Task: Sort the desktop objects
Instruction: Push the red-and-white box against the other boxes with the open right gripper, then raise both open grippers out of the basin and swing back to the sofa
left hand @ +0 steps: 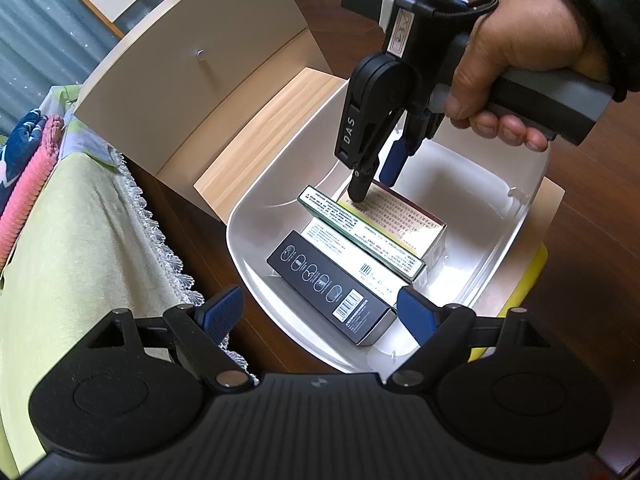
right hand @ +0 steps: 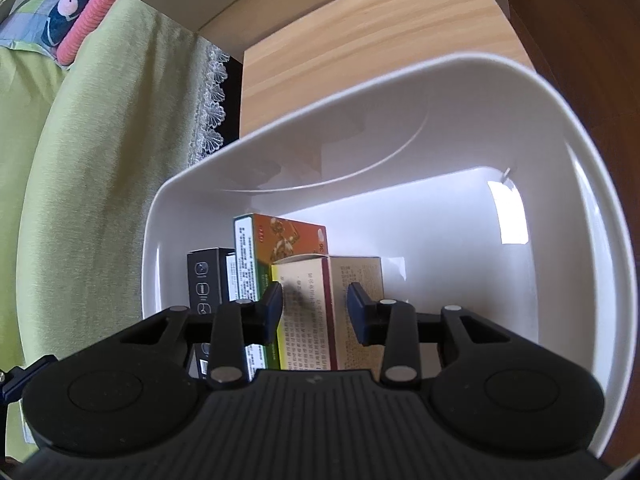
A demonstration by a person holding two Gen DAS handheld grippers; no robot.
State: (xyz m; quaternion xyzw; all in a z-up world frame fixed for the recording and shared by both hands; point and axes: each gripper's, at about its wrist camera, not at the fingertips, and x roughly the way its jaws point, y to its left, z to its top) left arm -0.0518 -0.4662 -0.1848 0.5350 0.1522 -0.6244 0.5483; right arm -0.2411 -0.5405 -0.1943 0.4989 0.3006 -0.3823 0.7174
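A white plastic basin (left hand: 276, 216) holds several cartons side by side on their long edges: a black box (left hand: 332, 288), a white box (left hand: 360, 266), a green-edged box (left hand: 360, 232) and a beige box with a red edge (left hand: 404, 220). My left gripper (left hand: 320, 314) is open above the basin's near end and holds nothing. A hand holds my right gripper (left hand: 376, 184) down inside the basin, partly open. One fingertip rests at the far end of the beige box (right hand: 316, 320), and its pads are not clamped on it. The right wrist view also shows the basin (right hand: 400, 76), black box (right hand: 204, 280) and green-edged box (right hand: 280, 240).
The basin sits on a light wooden board (left hand: 256, 144) in front of a white drawer cabinet (left hand: 192, 80). To the left is a green cloth with a lace hem (left hand: 80, 240). A yellow edge (left hand: 528, 280) shows under the basin. On the right is dark wood (left hand: 592, 260).
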